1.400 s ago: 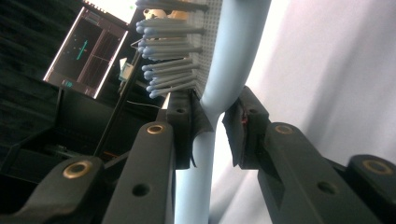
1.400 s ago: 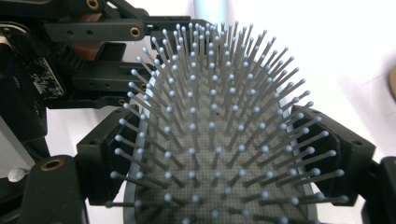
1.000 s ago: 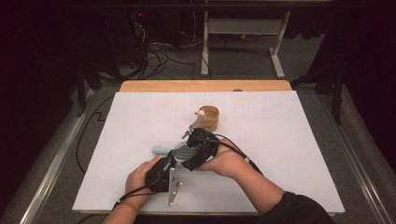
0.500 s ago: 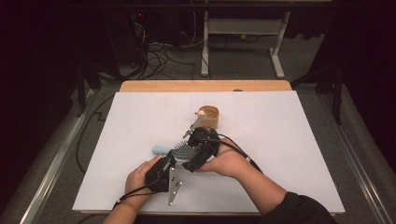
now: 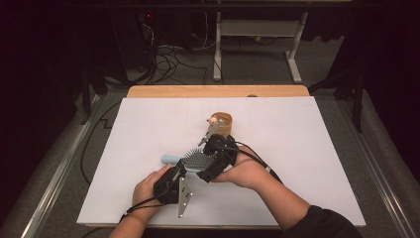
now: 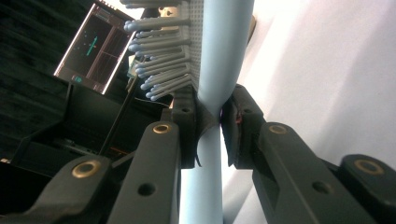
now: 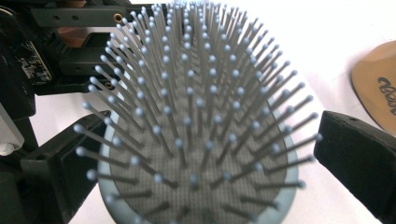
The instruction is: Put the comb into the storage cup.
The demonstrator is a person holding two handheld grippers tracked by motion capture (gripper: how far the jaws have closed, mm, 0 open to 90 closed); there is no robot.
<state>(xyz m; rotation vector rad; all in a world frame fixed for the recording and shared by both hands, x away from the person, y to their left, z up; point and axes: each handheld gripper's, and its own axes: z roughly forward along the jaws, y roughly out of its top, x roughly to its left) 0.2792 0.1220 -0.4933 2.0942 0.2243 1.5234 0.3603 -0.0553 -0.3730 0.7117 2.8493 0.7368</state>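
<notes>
High view: a pale blue hairbrush (image 5: 190,160) lies near the middle of the white bench (image 5: 307,148), bristles up, between the two hands; its handle end juts out to the left, while most of its head is hidden behind the right gripper (image 5: 214,159), whose fingers cannot be made out here. The left gripper (image 5: 174,174) meets the brush from the near side, its grey plate pointing toward the bench edge. Just beyond the right gripper stands a small wooden holder (image 5: 223,122); a small round-ended object in it is too small to tell. Left gripper view: the fingers (image 6: 187,121) are closed on the brush's handle (image 6: 219,70), pads pressing both sides; the handle is cut off at top and bottom, and the grey bristles (image 6: 159,60) point left. Right gripper view: the bristled head (image 7: 196,140) lies between the widely parted fingers (image 7: 359,154), which have just been opening; whether the left one touches the rim cannot be told. The wooden holder's edge (image 7: 376,88) is cut off at right.
</notes>
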